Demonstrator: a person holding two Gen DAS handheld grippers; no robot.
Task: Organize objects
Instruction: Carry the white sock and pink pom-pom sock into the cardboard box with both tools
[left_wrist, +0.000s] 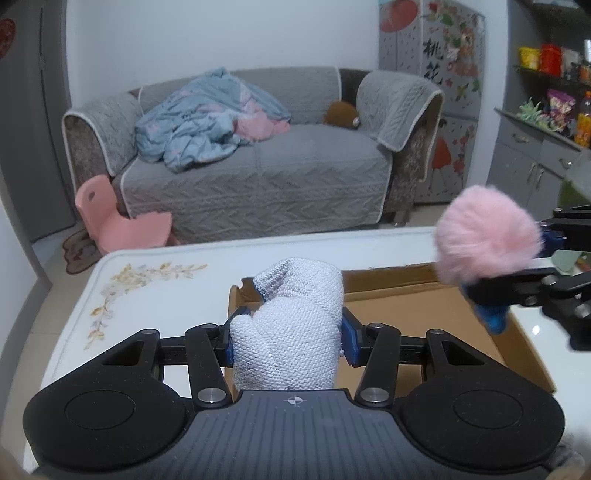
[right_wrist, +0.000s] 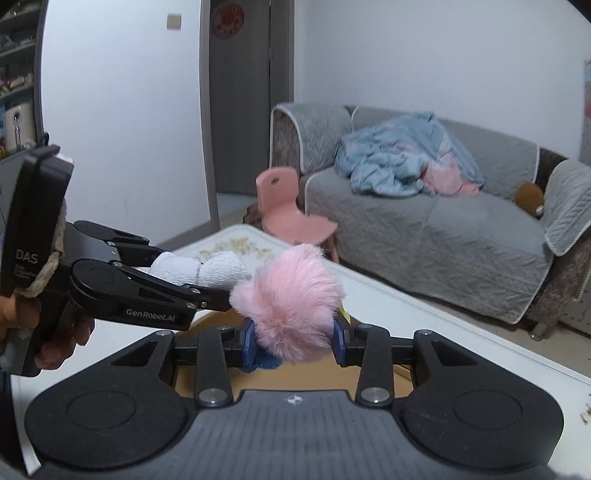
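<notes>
2 grippers raised over box (left_wrist: 424, 306) on table (left_wrist: 155, 291). Left gripper (left_wrist: 286, 338), low centre of left view: clamped on white knit glove (left_wrist: 291, 328). Right gripper (right_wrist: 295, 343), low centre of right view: clamped on pink pompom (right_wrist: 291, 302) with blue knit (right_wrist: 264, 360) beneath. Same pompom at right edge of left view, above box. Behind: sofa (left_wrist: 280, 166), pink chair (left_wrist: 114, 218).

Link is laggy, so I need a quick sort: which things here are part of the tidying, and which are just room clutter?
In the job:
white knit glove, clamped in left gripper
pink pompom item, clamped in right gripper
cardboard box below them

Lying about:
sofa
blue blanket
pink chair
</notes>
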